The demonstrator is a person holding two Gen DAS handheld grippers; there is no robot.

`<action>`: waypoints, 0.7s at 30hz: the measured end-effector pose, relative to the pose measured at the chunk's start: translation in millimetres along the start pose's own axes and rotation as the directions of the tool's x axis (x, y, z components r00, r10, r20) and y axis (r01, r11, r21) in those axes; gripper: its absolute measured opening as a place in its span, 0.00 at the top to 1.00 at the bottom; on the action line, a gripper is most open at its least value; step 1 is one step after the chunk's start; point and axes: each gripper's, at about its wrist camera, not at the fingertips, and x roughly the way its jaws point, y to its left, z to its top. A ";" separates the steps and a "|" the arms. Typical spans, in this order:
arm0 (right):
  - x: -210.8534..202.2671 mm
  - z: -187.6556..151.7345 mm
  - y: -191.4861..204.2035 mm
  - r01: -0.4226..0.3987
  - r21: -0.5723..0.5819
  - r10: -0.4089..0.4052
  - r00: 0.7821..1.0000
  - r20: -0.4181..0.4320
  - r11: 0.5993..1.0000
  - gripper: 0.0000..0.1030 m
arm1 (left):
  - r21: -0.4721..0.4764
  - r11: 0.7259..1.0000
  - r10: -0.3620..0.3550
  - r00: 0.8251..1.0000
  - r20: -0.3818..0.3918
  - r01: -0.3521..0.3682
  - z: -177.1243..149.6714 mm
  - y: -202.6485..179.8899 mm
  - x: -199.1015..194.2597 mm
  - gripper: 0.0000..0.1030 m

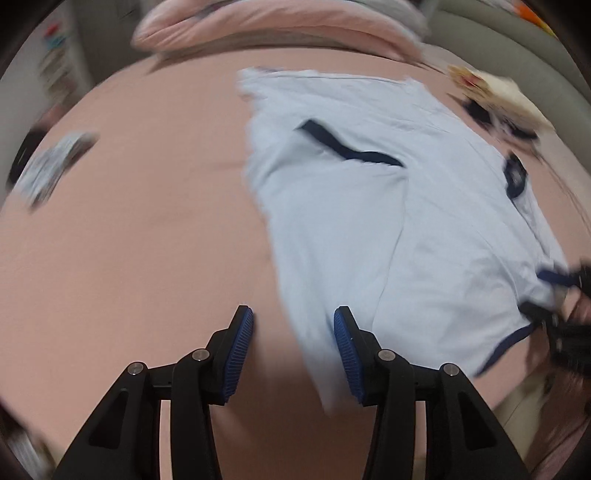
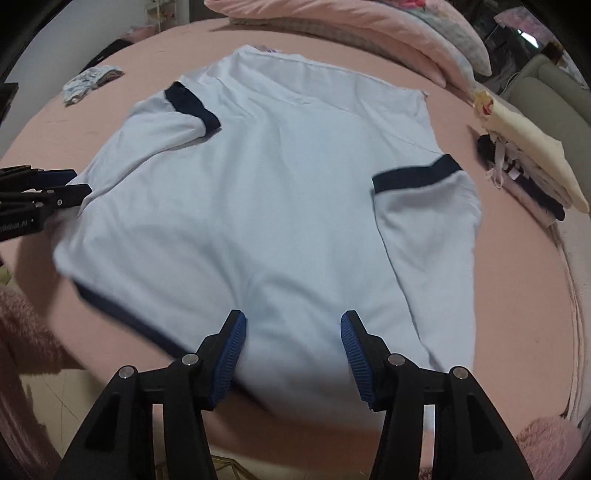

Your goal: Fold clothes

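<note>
A pale blue T-shirt (image 2: 266, 192) with navy trim lies spread on the pink bed (image 2: 509, 266), both short sleeves folded inward. It also shows in the left wrist view (image 1: 369, 206). My right gripper (image 2: 293, 332) is open above the shirt's near edge, with cloth lying between the fingers. My left gripper (image 1: 293, 328) is open at the shirt's left edge, one finger over the sheet and one over the cloth. It shows from the side in the right wrist view (image 2: 70, 184). The right gripper appears at the far right of the left wrist view (image 1: 569, 317), blurred.
A stack of folded clothes (image 2: 524, 162) sits at the right of the bed. A small patterned garment (image 2: 88, 83) lies at the far left. Pink pillows and bedding (image 2: 369, 26) line the far side. A fuzzy pink sleeve (image 2: 26, 332) shows at the left.
</note>
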 end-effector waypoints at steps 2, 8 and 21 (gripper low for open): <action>-20.0 -12.1 -11.1 -0.003 0.045 0.001 0.999 0.054 0.999 0.48 | -0.219 0.975 -0.032 0.998 0.048 0.042 -17.1 22.9 -16.5 0.59; -44.7 -44.6 -86.9 0.000 0.387 -0.073 0.982 0.174 0.922 0.48 | -0.368 0.912 -0.166 0.983 0.079 0.183 -41.6 22.5 -14.3 0.59; -6.8 -76.1 -115.1 -0.361 0.558 0.281 0.932 0.228 0.747 0.48 | -0.534 0.778 -0.269 0.943 0.195 0.332 -45.5 22.8 -4.7 0.59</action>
